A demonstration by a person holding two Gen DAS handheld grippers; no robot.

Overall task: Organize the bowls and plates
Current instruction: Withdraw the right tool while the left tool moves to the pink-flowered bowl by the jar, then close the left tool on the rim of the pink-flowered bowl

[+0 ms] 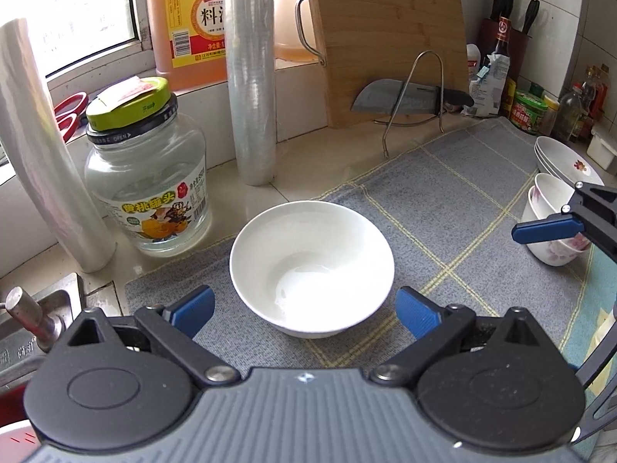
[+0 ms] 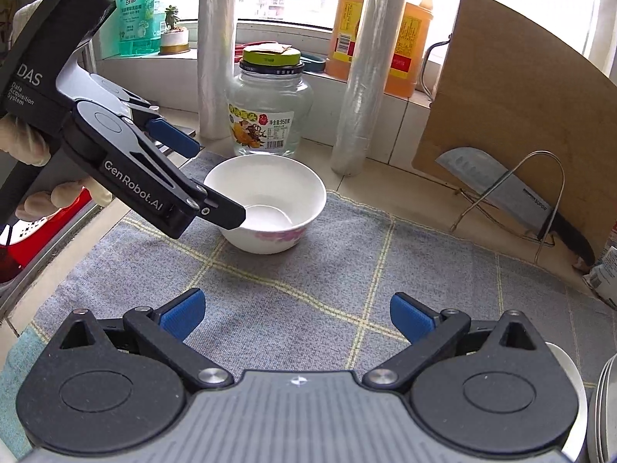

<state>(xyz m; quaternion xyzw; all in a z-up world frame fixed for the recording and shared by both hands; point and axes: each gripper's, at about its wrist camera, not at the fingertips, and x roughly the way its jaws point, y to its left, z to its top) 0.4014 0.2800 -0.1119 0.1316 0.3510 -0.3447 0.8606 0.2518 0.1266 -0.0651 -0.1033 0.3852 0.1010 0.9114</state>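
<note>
Reading "GenRobot.AI" and "DAS", the left gripper [image 2: 216,177] gapes beside a white bowl [image 1: 311,266]; the right gripper [image 2: 297,314] gapes too.

Glass jar [image 1: 148,189], cling-film rolls [image 1: 252,77], cutting board [image 1: 389,38], cleaver [image 1: 401,98]

A white bowl [image 1: 312,266] stands upright and empty on the grey checked cloth [image 1: 462,200], near its 9 o'clock edge; pink flowers mark its outer wall in the right wrist view. At 3 o'clock from it, well apart, two white bowls [image 1: 551,212] with the same pink flowers sit nested, tilted on their sides. Just behind them, at 2 o'clock, stacked white plates [image 1: 563,162] lean, the front one bearing a red flower.
</note>
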